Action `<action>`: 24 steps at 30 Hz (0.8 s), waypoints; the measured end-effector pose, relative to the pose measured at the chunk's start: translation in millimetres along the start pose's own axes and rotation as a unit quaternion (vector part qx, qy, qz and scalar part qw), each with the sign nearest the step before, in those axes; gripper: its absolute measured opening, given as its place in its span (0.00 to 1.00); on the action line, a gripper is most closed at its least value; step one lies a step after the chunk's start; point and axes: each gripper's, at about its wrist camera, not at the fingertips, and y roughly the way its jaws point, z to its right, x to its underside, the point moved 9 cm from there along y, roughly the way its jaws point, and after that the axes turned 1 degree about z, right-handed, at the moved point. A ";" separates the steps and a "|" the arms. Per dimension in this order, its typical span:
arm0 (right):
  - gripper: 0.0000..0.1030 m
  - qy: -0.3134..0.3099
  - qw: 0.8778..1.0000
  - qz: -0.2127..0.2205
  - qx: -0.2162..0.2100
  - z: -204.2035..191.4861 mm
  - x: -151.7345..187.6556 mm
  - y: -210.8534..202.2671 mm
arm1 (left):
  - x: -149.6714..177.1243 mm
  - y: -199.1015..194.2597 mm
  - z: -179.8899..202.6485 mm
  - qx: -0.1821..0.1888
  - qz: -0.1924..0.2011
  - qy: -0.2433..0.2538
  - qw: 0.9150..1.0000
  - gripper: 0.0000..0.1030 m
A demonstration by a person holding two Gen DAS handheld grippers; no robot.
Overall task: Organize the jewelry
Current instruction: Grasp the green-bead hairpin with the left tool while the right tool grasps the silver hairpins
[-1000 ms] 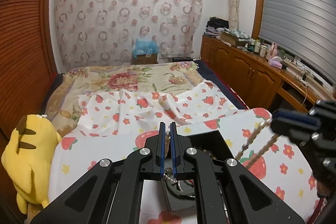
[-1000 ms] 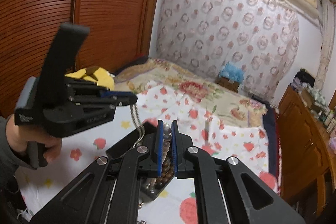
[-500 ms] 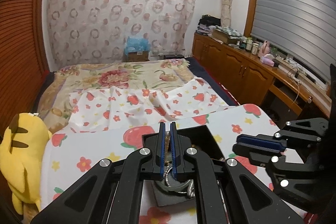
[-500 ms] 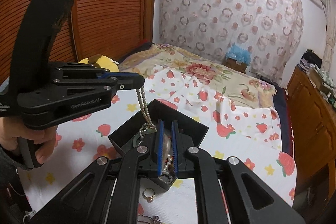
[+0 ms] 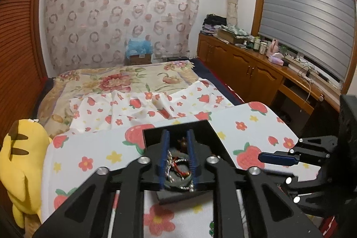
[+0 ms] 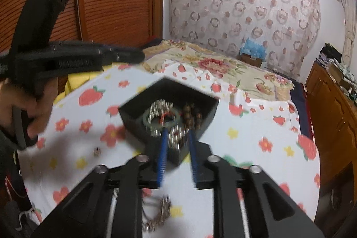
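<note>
While both claws, the left claw [image 5: 177,158] and right claw [image 6: 176,154], have just been opening narrowly and hold nothing, the necklaces [image 6: 165,119] lie heaped in the black box [image 6: 207,108] on the bench [image 6: 256,133]; a trailing strand could snag a fingertip [image 6: 161,148] and spill out.

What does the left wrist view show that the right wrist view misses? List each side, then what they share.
Only the left wrist view shows the yellow plush toy whole, the window blind and the right gripper from the side. Only the right wrist view shows the hand holding the left gripper, a small ring and a chain loose on the cloth. Both show the black box of jewelry, the strawberry cloth and the curtain.
</note>
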 end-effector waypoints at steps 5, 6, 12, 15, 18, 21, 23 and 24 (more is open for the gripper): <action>0.26 0.011 1.000 -0.027 0.001 0.6 38.2 4.3 | 24.7 -5.2 2.0 0.004 -0.010 0.006 1.000 0.22; 0.26 0.014 0.999 -0.031 0.001 1.0 45.1 5.0 | 31.6 -4.6 3.7 0.006 -0.015 0.006 1.000 0.24; 0.31 0.043 0.998 -0.052 -0.005 0.3 76.4 8.4 | 66.7 -0.5 11.3 0.005 -0.038 0.025 0.999 0.30; 0.35 0.056 0.997 -0.058 -0.012 -2.5 83.9 9.2 | 80.7 0.1 16.3 0.007 -0.043 0.033 0.999 0.40; 0.36 0.070 0.995 -0.061 -0.028 -7.2 88.7 9.6 | 96.2 1.8 22.6 0.007 -0.053 0.043 0.998 0.45; 0.36 0.076 0.994 -0.071 -0.029 -9.3 93.0 14.2 | 106.4 4.4 28.4 0.011 -0.063 0.052 0.997 0.47; 0.37 0.082 0.993 -0.078 -0.030 -9.8 94.7 17.8 | 114.7 6.5 32.2 0.015 -0.072 0.057 0.996 0.47; 0.37 0.086 0.992 -0.082 -0.032 -10.0 95.5 20.1 | 117.1 7.7 33.2 0.016 -0.075 0.058 0.995 0.47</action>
